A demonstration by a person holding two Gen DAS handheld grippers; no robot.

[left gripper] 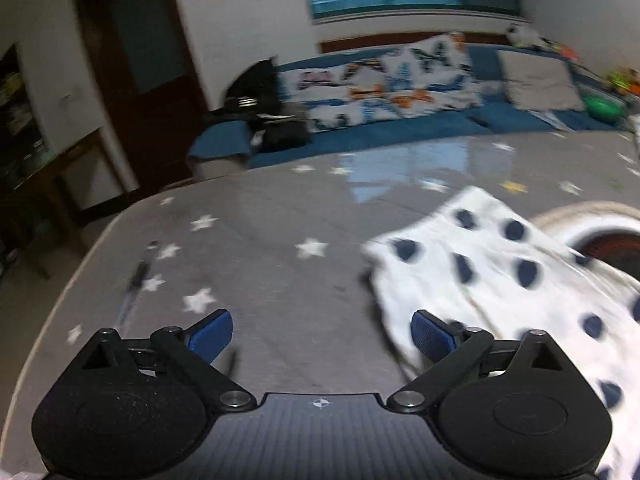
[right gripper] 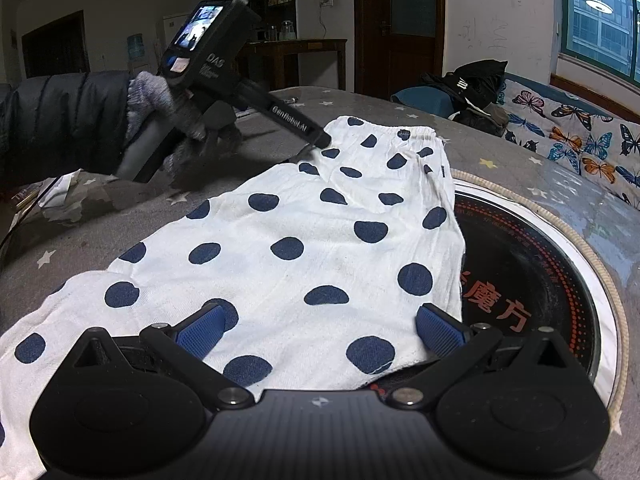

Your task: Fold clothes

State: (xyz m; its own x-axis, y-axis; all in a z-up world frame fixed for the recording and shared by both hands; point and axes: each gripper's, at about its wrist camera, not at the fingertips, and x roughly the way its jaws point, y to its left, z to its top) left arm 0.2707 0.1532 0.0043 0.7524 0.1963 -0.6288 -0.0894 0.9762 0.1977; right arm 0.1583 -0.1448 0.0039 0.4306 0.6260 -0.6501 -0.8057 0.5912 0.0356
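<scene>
1. The white cotton garment with navy polka dots (right gripper: 304,236) lies on the grey star-patterned table (left gripper: 248,232), partly over a round black cooktop (right gripper: 520,264). It looks folded over once, with the elastic waistband at the far end.
2. The left hand-held gripper (left gripper: 322,336) is spread wide and empty, just beside the garment's edge.
3. The right hand-held gripper (right gripper: 320,334) is also spread, over the near hem, pads not pressing.
4. Judgement: an early stage; further folds remain.

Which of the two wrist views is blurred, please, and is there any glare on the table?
Left wrist view: motion-smeared, the polka-dot garment and the stars on the grey tablecloth streaked, with a pale window reflection glaring on the far side of the cloth. Right wrist view: mostly sharp, dots crisp, only the left tool softened; fisheye bending at both frames' edges.
</scene>
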